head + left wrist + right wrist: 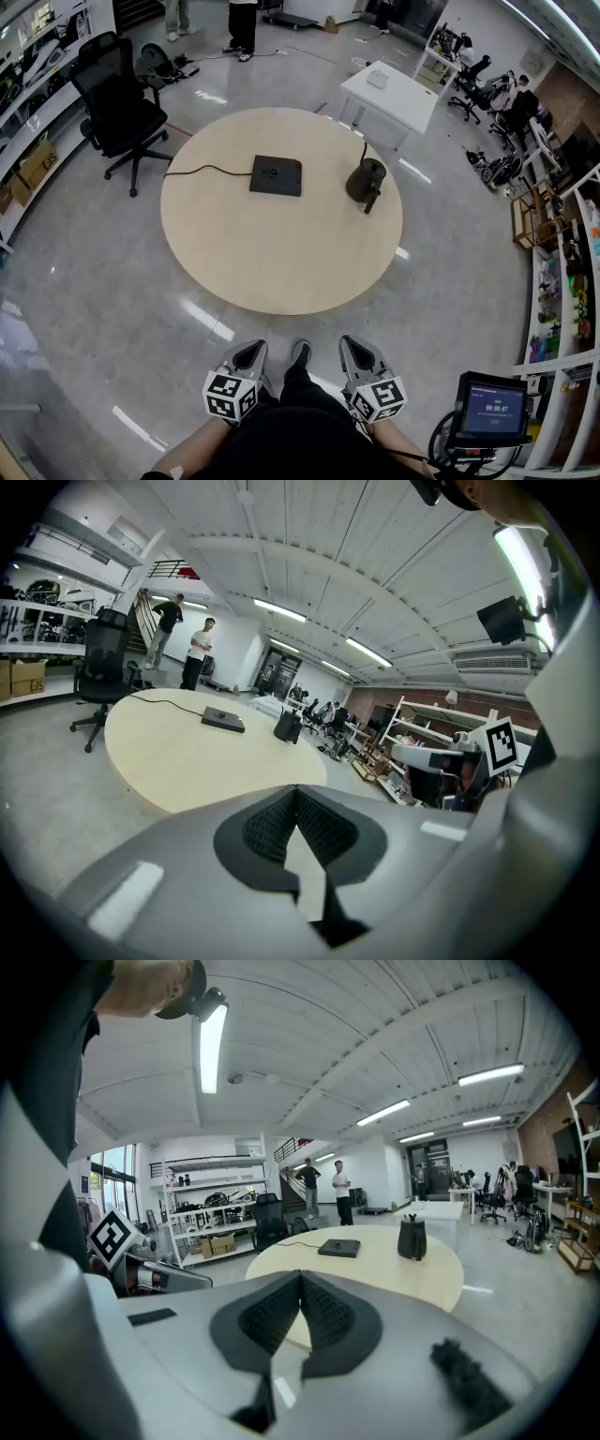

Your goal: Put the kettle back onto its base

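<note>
A dark kettle [366, 180] stands upright on the right part of a round beige table [281, 253]; it also shows as the kettle [287, 726] and the kettle [411, 1237] in the gripper views. Its flat black square base [276, 175] lies apart to the kettle's left, with a cord running off the table's left side; the base [223, 719] and the base [338, 1248] show too. My left gripper [249, 356] and right gripper [357, 352] are both shut and empty, held close to my body, well short of the table's near edge.
A black office chair [117, 103] stands left of the table. A white table [389, 97] is behind it on the right. Shelving lines both sides. Two people stand at the far back [242, 23]. A small screen [490, 410] sits at my lower right.
</note>
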Action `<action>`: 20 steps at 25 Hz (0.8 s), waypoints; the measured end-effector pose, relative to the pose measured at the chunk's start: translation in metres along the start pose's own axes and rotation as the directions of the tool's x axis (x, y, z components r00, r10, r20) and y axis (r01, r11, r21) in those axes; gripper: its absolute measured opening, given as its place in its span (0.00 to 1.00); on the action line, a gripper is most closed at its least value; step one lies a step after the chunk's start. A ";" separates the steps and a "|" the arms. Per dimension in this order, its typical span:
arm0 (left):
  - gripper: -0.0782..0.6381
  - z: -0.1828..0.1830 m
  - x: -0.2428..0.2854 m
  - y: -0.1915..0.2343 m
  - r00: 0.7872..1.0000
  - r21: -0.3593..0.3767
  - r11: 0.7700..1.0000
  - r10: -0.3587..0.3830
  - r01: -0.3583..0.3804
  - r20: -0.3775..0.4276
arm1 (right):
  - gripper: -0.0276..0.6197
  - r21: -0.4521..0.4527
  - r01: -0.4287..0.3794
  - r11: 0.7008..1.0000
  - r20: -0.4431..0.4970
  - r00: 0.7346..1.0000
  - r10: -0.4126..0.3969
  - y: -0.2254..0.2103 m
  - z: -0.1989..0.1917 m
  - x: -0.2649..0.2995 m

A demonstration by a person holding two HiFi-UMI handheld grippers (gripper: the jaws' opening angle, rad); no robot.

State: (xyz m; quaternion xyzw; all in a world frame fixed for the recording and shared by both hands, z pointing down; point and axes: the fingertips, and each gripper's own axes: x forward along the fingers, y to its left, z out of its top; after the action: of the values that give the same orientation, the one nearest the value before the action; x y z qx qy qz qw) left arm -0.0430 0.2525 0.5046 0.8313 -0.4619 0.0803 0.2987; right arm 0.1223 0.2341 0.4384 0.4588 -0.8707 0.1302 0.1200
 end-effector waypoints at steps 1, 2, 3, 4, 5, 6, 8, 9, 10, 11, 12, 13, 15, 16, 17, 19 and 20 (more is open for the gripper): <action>0.12 0.003 -0.003 0.002 1.000 0.003 1.000 0.010 -0.010 0.009 | 0.04 -0.002 -0.009 1.000 0.005 1.000 0.009 0.002 0.002 0.003; 0.12 0.005 -0.005 0.005 1.000 0.006 1.000 0.020 -0.020 0.017 | 0.04 -0.004 -0.017 1.000 0.011 1.000 0.017 0.004 0.004 0.005; 0.12 0.007 -0.008 0.007 0.999 0.008 1.000 0.027 -0.028 0.022 | 0.04 -0.007 -0.024 1.000 0.017 1.000 0.025 0.007 0.006 0.006; 0.12 0.008 -0.010 0.009 0.999 0.009 0.999 0.033 -0.034 0.025 | 0.04 -0.008 -0.031 0.999 0.022 0.999 0.031 0.009 0.008 0.008; 0.12 0.011 -0.009 0.010 0.999 0.010 0.999 0.038 -0.038 0.026 | 0.04 -0.007 -0.036 0.999 0.026 0.999 0.037 0.008 0.010 0.011; 0.12 0.015 -0.002 0.011 0.999 0.011 0.999 0.040 -0.041 0.027 | 0.04 -0.005 -0.042 0.999 0.028 0.999 0.042 0.003 0.012 0.016; 0.12 0.029 0.027 0.009 0.999 0.016 0.999 0.042 -0.043 0.028 | 0.04 0.000 -0.050 0.999 0.028 0.998 0.050 -0.025 0.017 0.032; 0.12 0.037 0.045 0.008 0.999 0.021 0.999 0.043 -0.043 0.028 | 0.04 0.003 -0.052 0.999 0.029 0.998 0.052 -0.042 0.021 0.041; 0.12 0.044 0.060 0.007 0.999 0.026 0.999 0.044 -0.044 0.028 | 0.04 0.007 -0.052 0.999 0.032 0.998 0.052 -0.058 0.025 0.047; 0.12 0.051 0.072 0.005 0.999 0.031 0.998 0.045 -0.046 0.028 | 0.04 0.012 -0.052 0.999 0.035 0.998 0.052 -0.070 0.028 0.052; 0.12 0.056 0.080 0.004 0.998 0.036 0.998 0.047 -0.048 0.029 | 0.04 0.016 -0.052 0.999 0.038 0.998 0.051 -0.080 0.031 0.056; 0.12 0.062 0.086 0.003 0.998 0.041 0.998 0.051 -0.052 0.030 | 0.04 0.019 -0.053 0.998 0.040 0.998 0.052 -0.088 0.034 0.059; 0.12 0.070 0.098 0.002 0.998 0.047 0.997 0.061 -0.062 0.033 | 0.04 0.023 -0.054 0.998 0.044 0.998 0.053 -0.104 0.037 0.065; 0.12 0.074 0.104 0.002 0.997 0.049 0.996 0.066 -0.068 0.035 | 0.04 0.025 -0.055 0.998 0.046 0.998 0.054 -0.111 0.039 0.069; 0.12 0.077 0.109 0.002 0.997 0.051 0.996 0.073 -0.075 0.035 | 0.04 0.029 -0.056 0.998 0.048 0.997 0.054 -0.119 0.039 0.073; 0.12 0.082 0.118 0.003 0.995 0.050 0.995 0.090 -0.092 0.035 | 0.04 0.038 -0.060 0.997 0.049 0.997 0.058 -0.133 0.040 0.081; 0.12 0.085 0.122 0.004 0.994 0.049 0.994 0.101 -0.103 0.035 | 0.04 0.043 -0.064 0.997 0.048 0.997 0.062 -0.139 0.039 0.085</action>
State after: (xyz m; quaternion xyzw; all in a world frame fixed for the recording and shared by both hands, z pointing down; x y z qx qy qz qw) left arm 0.0097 0.1150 0.4876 0.8150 -0.5064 0.0934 0.2656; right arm 0.1872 0.0800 0.4454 0.4367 -0.8842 0.1424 0.0852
